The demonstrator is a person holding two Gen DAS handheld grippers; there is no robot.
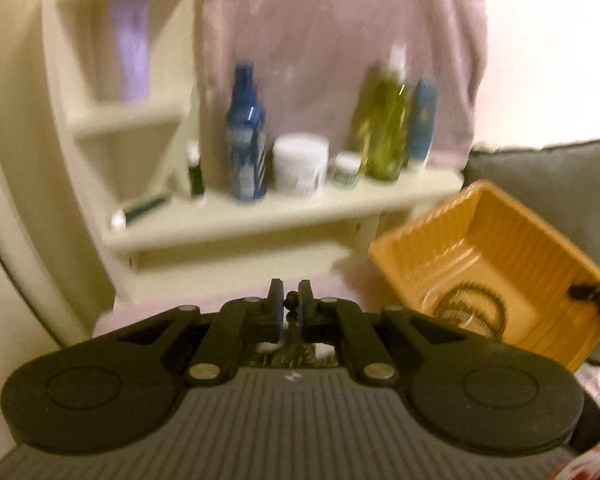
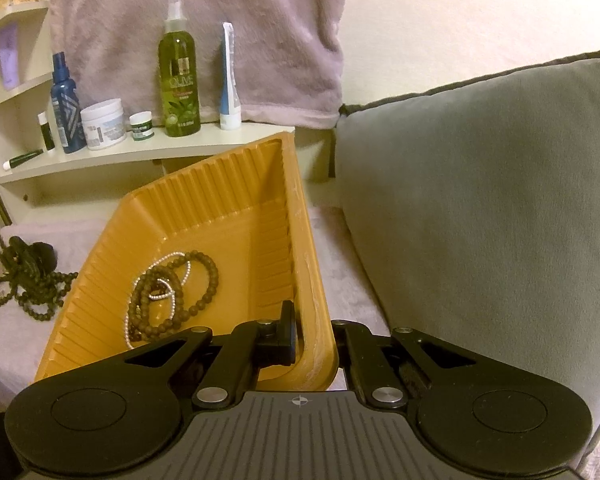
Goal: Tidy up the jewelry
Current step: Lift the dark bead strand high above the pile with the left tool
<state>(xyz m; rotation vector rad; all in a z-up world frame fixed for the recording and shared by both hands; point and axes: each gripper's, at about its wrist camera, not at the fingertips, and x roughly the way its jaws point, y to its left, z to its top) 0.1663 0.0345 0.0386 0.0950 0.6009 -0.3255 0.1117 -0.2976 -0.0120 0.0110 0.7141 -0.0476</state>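
The left gripper [image 1: 290,304] is pinching a strand of dark beads [image 1: 290,307] between nearly closed jaws, the rest of the strand trailing down out of sight below it. The right gripper [image 2: 314,330] is clamping the near wall of the orange tray [image 2: 236,200] and tilting it, so the open side faces the left gripper.

Inside the tray, just ahead and left of the right gripper, a brown bead necklace [image 2: 204,280] and a silver chain [image 2: 168,280] are already lying tangled together. Further left of that gripper, outside the tray, a heap of dark beads [image 2: 28,292] is resting on the pinkish cover [image 2: 4,340], under what seems to be the left gripper, too dark to read.

To do this step well, the left gripper should be carrying the strand rightward until all of it is hanging over the tray's opening, and only then letting go; the trailing end could catch on the rim. The right grip should be keeping the tray steady, not tipped so far that the pieces slide out.

Beyond both grippers, a cream shelf [image 2: 140,152] is holding bottles and jars, including a green spray bottle [image 2: 179,76]. A mauve towel [image 2: 204,32] is hanging behind it, and a grey cushion [image 2: 480,200] is lying to the right of the right gripper.
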